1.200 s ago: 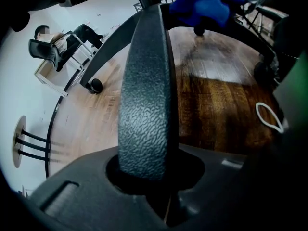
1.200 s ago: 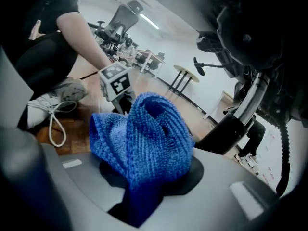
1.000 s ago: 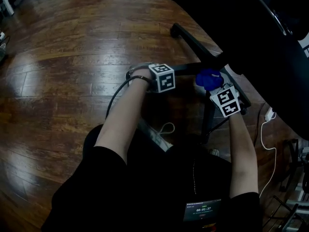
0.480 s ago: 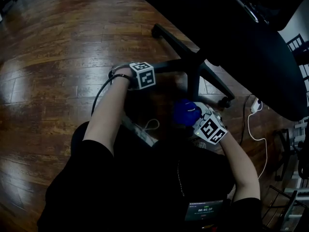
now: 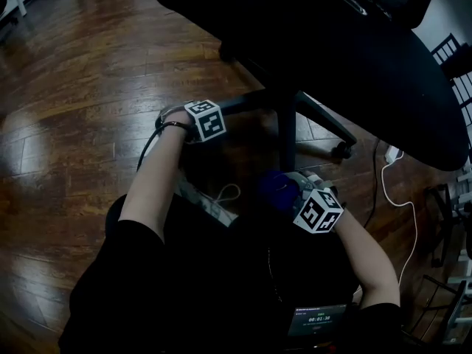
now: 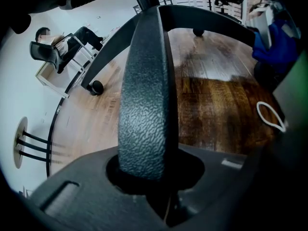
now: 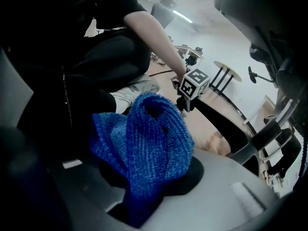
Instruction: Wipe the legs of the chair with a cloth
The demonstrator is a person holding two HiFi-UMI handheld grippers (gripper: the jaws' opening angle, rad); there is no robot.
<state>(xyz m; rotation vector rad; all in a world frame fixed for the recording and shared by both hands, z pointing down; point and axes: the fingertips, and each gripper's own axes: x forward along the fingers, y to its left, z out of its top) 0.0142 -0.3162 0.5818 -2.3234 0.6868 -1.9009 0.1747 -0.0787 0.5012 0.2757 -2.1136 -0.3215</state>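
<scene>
Left gripper (image 6: 153, 174) is clamped tight on a black, rough-textured chair leg (image 6: 144, 100), one jaw on each side of it. Right gripper (image 7: 144, 191) has its jaws pinched on a bunched-up blue knitted cloth (image 7: 144, 138). From the head view, the cloth sits low near the person's body, near the end of another leg (image 5: 286, 139) of the black office chair (image 5: 354, 57), over dark wooden floor (image 5: 74, 87).

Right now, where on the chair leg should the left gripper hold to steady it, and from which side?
Probably its outer end, from above, jaws across the width, as the left gripper grips the leg now: it is a narrow bar lying nearly level.
</scene>
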